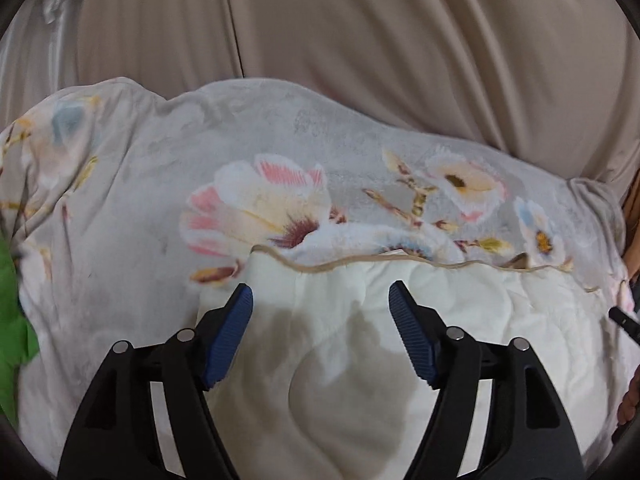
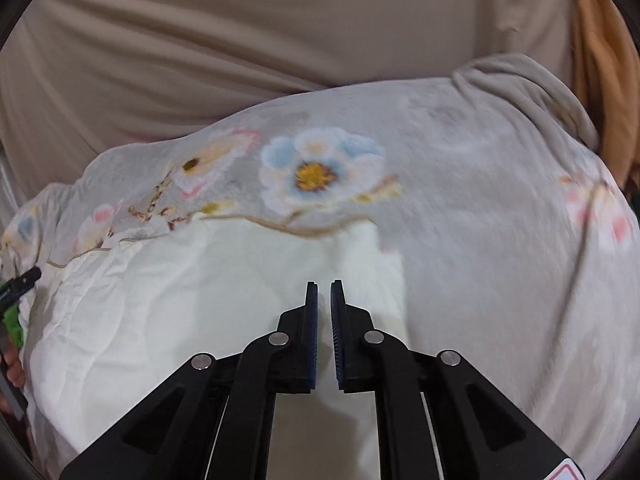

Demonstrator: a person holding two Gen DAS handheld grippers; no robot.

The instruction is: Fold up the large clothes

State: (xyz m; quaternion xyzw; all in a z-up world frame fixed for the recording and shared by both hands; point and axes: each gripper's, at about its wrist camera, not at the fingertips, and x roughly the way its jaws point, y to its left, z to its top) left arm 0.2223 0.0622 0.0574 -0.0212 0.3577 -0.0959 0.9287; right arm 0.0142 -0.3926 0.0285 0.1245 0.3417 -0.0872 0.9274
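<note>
A large grey quilt with a flower print (image 1: 280, 168) lies spread out, with its cream-white underside (image 1: 340, 320) folded over on top, edged by a tan seam. My left gripper (image 1: 321, 292) is open and empty, its blue pads just above the white layer. In the right wrist view the same quilt (image 2: 460, 208) and white layer (image 2: 180, 300) show. My right gripper (image 2: 324, 286) has its jaws nearly together with a thin gap; nothing shows between them. It hovers over the white layer's right edge.
A beige curtain (image 1: 360, 40) hangs behind the quilt. Something green (image 1: 12, 312) lies at the far left. The tip of the other gripper (image 1: 624, 320) shows at the right edge. An orange cloth (image 2: 600, 80) is at the far right.
</note>
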